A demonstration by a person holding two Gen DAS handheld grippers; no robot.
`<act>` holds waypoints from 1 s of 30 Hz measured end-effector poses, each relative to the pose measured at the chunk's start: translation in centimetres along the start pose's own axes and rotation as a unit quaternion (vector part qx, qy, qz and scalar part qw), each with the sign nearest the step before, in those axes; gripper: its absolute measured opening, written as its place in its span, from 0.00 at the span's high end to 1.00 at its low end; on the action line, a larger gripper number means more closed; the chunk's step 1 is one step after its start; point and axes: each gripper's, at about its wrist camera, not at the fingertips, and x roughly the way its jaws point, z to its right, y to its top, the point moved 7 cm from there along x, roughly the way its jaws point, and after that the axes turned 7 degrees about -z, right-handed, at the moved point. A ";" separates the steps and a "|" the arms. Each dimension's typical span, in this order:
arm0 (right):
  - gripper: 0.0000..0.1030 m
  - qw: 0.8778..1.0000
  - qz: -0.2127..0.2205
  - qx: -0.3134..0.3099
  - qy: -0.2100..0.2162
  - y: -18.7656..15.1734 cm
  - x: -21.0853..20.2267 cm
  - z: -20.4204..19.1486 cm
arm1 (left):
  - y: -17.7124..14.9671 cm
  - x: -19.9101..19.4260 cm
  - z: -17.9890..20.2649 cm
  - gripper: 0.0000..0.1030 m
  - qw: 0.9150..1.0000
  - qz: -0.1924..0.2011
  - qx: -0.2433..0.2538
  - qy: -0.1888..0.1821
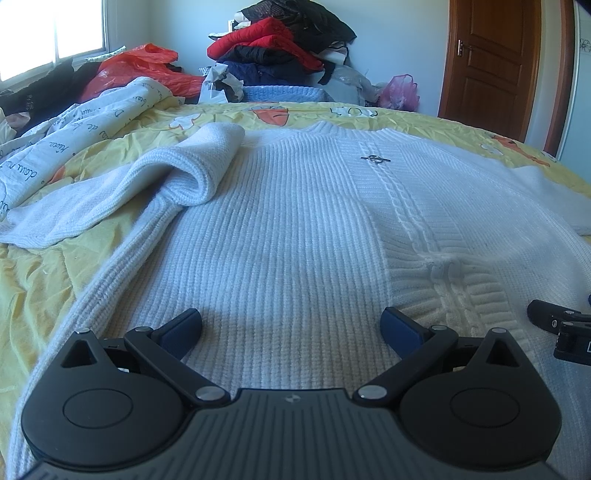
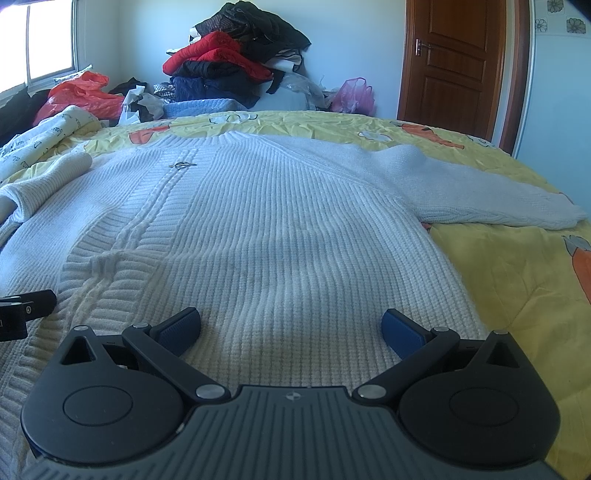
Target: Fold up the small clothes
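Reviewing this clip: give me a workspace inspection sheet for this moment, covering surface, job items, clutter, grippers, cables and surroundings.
Surface: bed under a yellow cover with carrot print, wrinkled.
Job's things: white sweater lying flat, front up, collar at the far end; left sleeve folded in over the body, right sleeve stretched out on the cover; small metal clasp on the chest.
Clutter: printed quilt, red bag, clothes pile, pink bag at the far side.
Grippers: left gripper open, over the hem; right gripper open, over the hem; neither holds anything.
Cables: nothing seen.
Surroundings: window, wooden door shut, pale wall.
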 end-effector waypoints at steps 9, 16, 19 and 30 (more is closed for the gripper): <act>0.00 1.000 -0.001 -0.001 0.000 0.1 -0.2 -0.1 | 0.0 0.0 0.0 0.00 1.000 0.000 0.000 0.000; 0.00 0.998 0.060 0.002 0.016 4.8 -2.3 6.0 | 0.1 -0.1 -0.5 0.00 1.000 0.003 -0.004 -0.001; 0.00 0.993 0.088 0.071 0.019 8.0 -2.3 14.2 | 0.2 -0.1 -0.6 0.00 1.000 0.003 -0.004 0.000; 0.27 0.856 0.097 0.508 -0.010 6.5 4.4 43.7 | 0.2 -0.1 -0.6 0.00 1.000 0.003 -0.004 0.000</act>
